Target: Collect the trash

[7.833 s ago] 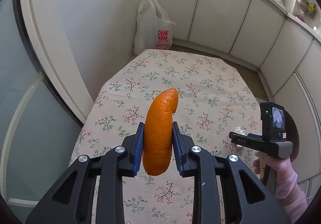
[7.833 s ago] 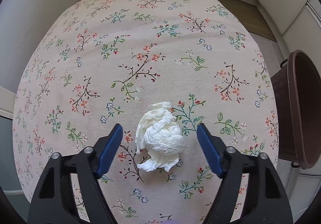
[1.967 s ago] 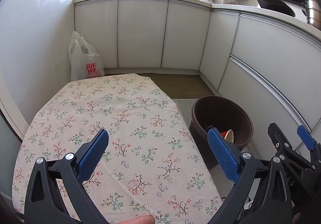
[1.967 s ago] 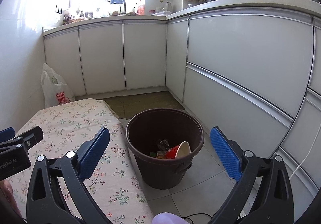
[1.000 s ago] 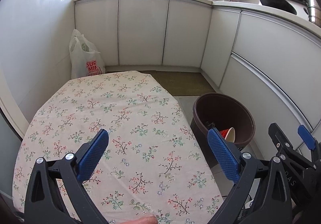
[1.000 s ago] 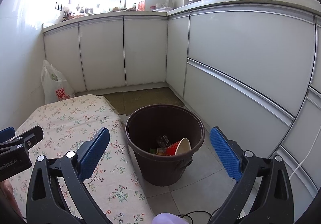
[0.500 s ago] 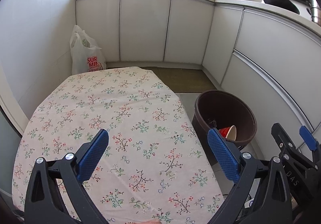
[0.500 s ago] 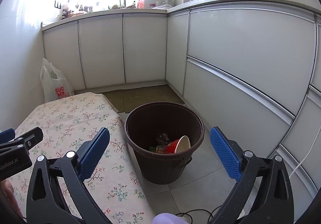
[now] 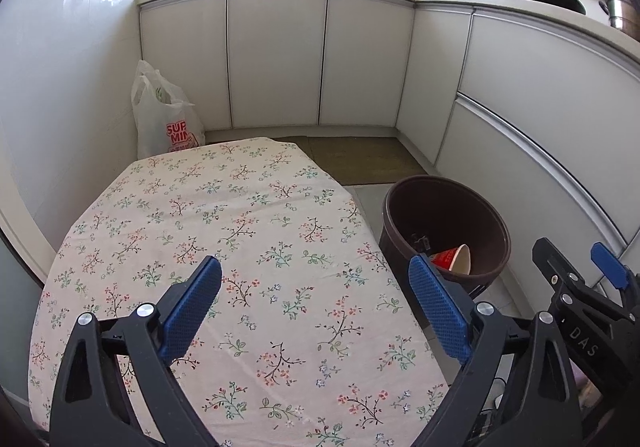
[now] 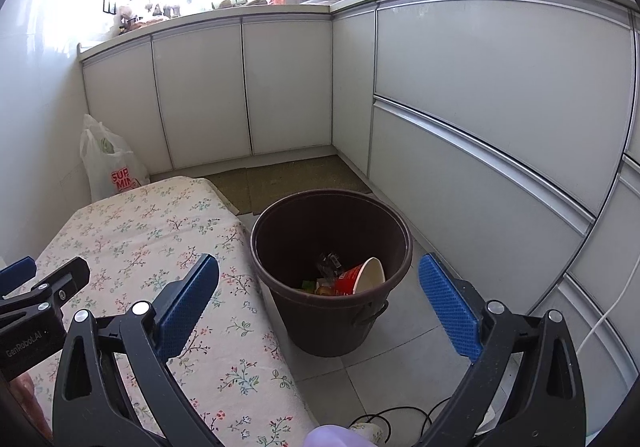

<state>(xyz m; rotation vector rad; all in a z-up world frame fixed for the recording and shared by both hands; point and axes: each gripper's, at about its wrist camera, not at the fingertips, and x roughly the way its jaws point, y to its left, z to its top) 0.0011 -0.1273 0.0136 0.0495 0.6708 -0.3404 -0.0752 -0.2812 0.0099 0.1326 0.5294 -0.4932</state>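
My left gripper (image 9: 316, 307) hangs over the flowered tabletop (image 9: 224, 215), its jaws wide, just beginning to close, with nothing between them. My right gripper (image 10: 320, 303) has its jaws spread wide and empty too, framing the brown bin (image 10: 332, 275) at lower centre of its view. The bin stands on the floor just beside the tabletop's edge; a red paper cup (image 10: 362, 279) and other scraps lie inside. A white plastic bag (image 9: 166, 115) leans at upper left.
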